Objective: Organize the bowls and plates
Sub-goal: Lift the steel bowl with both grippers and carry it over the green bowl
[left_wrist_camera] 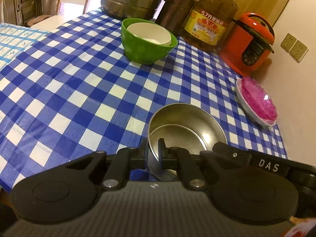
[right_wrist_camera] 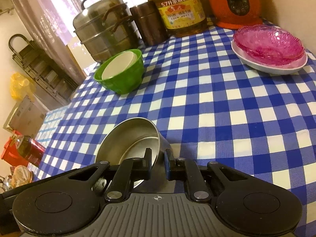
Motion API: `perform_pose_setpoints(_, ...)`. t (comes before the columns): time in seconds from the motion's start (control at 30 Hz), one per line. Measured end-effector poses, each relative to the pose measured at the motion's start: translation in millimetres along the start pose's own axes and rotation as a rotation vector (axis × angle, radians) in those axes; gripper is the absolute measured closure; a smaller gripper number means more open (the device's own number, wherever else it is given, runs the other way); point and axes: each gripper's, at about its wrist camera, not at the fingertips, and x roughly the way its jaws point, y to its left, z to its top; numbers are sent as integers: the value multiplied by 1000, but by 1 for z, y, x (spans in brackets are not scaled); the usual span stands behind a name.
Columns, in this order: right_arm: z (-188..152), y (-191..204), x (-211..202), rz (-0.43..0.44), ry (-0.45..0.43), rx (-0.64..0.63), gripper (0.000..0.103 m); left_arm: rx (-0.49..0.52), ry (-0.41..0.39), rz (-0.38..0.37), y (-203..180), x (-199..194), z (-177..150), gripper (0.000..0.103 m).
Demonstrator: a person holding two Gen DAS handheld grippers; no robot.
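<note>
— Both rims gripped? Left gripper (left_wrist_camera: pixel 153 150) and right gripper (right_wrist_camera: pixel 158 159) are clamped on the steel bowl (left_wrist_camera: pixel 185 126), lower centre of frame.
— Yes; it should be lifted level, evenly.

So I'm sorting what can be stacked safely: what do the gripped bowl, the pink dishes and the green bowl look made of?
Gripped bowl: bare metal, likely stainless steel, with a dull grey sheen.
Pink dishes: translucent with a moulded pattern, glass or clear plastic.
Green bowl: opaque and glossy, probably plastic or melamine.
</note>
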Motion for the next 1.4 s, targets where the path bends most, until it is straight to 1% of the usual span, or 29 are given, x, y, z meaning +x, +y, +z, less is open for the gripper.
perform_pose_setpoints(0.2, 7, 6, -14, 18, -33, -5, 90, 4, -39, -9, -5, -15, 11, 95)
perform_pose_setpoints(0.37, 20, 11, -21, 38, -53, 0, 90, 10, -75, -20, -10, -26, 25, 95)
perform_pose_setpoints(0.63, 49, 28, -25, 67, -90, -30, 90, 13, -138, -24, -14, -39, 59, 95)
perform_pose_setpoints(0.8, 70, 36, -19, 87, -103, -39, 90, 11, -171, -34, -15, -40, 83, 95)
perform_pose_setpoints(1.07, 107, 42, 3, 112, -123, -57, 90, -3, -200, -40, -11, -20, 119, 95)
perform_pose_setpoints(1.27, 129, 44, 33, 129, -120, -74, 90, -27, -215, -34, -1, 5, 139, 95)
perform_pose_setpoints(1.4, 142, 44, 55, 137, -113, -78, 90, -20, -229, -23, 3, 22, 151, 95)
